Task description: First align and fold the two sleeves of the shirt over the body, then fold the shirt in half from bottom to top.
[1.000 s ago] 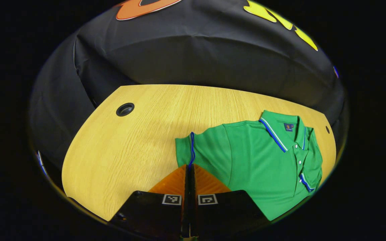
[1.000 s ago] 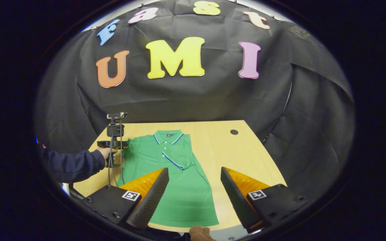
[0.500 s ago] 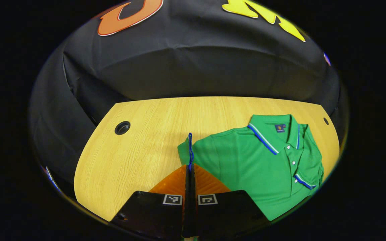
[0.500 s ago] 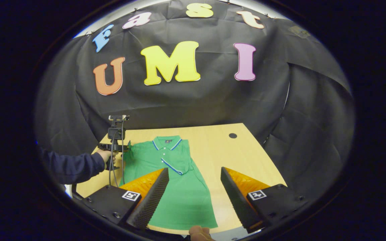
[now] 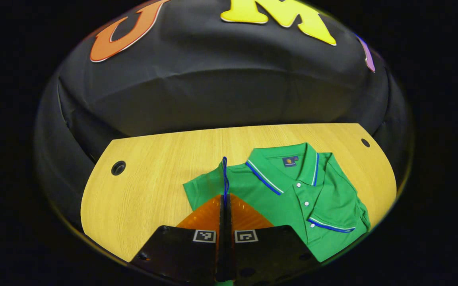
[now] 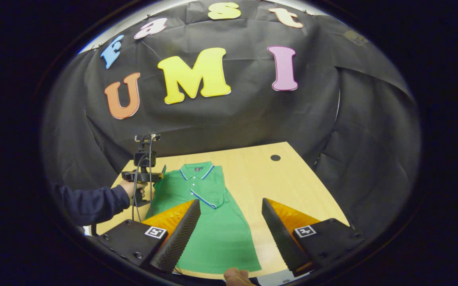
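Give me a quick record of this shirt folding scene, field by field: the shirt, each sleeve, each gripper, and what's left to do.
shirt: green polo shirt lying flat on the wooden table, collar toward the wall
right sleeve: already folded over the body
left sleeve: lifted, its blue-trimmed cuff pinched
left gripper: shut on the cuff, held by a hand
right gripper: open, above the shirt's lower part, holding nothing
left to do: lay left sleeve over body, then bottom-to-top fold

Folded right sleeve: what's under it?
The sleeve lies across the green shirt chest beside the button placket; the chest fabric below is covered. The wooden table shows beyond the shirt.
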The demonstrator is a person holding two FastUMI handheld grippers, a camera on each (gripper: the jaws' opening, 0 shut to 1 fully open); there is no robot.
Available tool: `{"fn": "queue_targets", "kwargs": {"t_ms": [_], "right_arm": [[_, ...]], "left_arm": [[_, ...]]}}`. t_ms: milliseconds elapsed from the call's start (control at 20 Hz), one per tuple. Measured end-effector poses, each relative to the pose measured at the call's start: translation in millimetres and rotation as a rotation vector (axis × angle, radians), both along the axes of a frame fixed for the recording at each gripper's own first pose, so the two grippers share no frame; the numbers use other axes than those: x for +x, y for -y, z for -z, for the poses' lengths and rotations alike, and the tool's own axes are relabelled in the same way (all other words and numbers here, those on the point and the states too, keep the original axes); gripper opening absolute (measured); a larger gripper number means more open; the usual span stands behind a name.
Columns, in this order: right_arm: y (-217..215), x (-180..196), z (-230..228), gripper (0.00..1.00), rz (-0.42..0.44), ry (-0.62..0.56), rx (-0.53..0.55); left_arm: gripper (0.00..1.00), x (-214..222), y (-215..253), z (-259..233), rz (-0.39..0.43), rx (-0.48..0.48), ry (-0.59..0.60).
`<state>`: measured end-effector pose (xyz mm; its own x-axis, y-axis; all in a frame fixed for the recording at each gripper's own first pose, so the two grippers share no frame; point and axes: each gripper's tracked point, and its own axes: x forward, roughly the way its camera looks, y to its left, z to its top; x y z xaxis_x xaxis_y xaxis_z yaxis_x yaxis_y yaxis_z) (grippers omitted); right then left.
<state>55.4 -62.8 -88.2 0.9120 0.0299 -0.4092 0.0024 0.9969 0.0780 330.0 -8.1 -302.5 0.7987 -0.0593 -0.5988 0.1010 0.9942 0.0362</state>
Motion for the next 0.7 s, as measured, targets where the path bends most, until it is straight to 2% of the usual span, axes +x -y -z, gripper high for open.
{"fn": "queue_targets", "kwargs": {"t_ms": [300,700], "right_arm": [[4.6,0.4,12.1,1.0,0.007,-0.034,0.006],[14.5,2.2,18.8,1.0,0.019,-0.048,-0.016]], "left_arm": [[0.03,-4.6,43.7,12.0,0.075,0.015,-0.011],[0.03,-8.5,68.9,31.7,0.103,0.01,-0.045]]}}
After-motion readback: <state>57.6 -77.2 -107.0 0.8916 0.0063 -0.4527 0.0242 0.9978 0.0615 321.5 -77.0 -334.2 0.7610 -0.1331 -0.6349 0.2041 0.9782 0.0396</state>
